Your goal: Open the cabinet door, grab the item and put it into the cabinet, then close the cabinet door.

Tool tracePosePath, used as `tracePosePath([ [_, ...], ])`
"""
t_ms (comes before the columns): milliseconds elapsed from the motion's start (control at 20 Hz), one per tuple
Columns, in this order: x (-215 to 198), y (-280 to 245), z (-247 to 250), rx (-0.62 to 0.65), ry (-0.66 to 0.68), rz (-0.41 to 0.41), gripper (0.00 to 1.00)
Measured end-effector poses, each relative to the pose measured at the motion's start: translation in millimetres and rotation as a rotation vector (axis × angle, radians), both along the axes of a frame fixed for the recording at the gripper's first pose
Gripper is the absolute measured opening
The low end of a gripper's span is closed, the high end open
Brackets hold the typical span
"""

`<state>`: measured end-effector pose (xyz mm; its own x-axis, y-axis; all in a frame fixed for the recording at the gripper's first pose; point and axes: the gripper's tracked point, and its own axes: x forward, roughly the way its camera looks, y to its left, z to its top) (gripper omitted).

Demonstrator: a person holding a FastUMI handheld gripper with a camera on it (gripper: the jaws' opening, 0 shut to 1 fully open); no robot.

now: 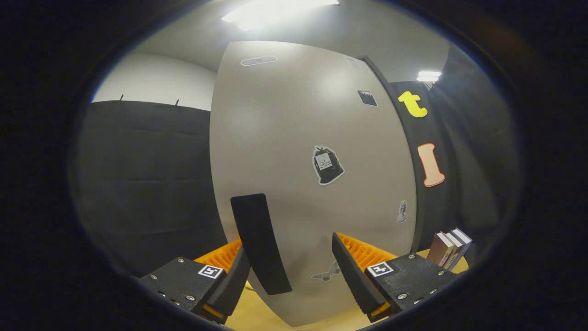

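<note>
Gripper view: gripper [290,257] spread wide, nothing held, facing closed cabinet door [312,151]. Dark handle [260,243] sits between fingers, nearer left one. Books [449,248] wait far right on table [257,317]. Door-opening step in hand; next, close onto handle, pull.
</note>
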<state>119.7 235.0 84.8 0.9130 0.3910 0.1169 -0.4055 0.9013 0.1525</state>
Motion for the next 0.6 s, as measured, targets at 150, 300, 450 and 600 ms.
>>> tracePosePath([
  [150,9.2,12.3,1.0,-0.004,-0.007,-0.012,0.97],
  [300,19.3,22.8,3.9,-0.011,-0.015,-0.022,0.97],
  [450,30.3,34.1,4.3,-0.006,-0.013,-0.019,0.98],
  [600,42.9,43.5,7.1,-0.007,-0.013,-0.015,0.97],
])
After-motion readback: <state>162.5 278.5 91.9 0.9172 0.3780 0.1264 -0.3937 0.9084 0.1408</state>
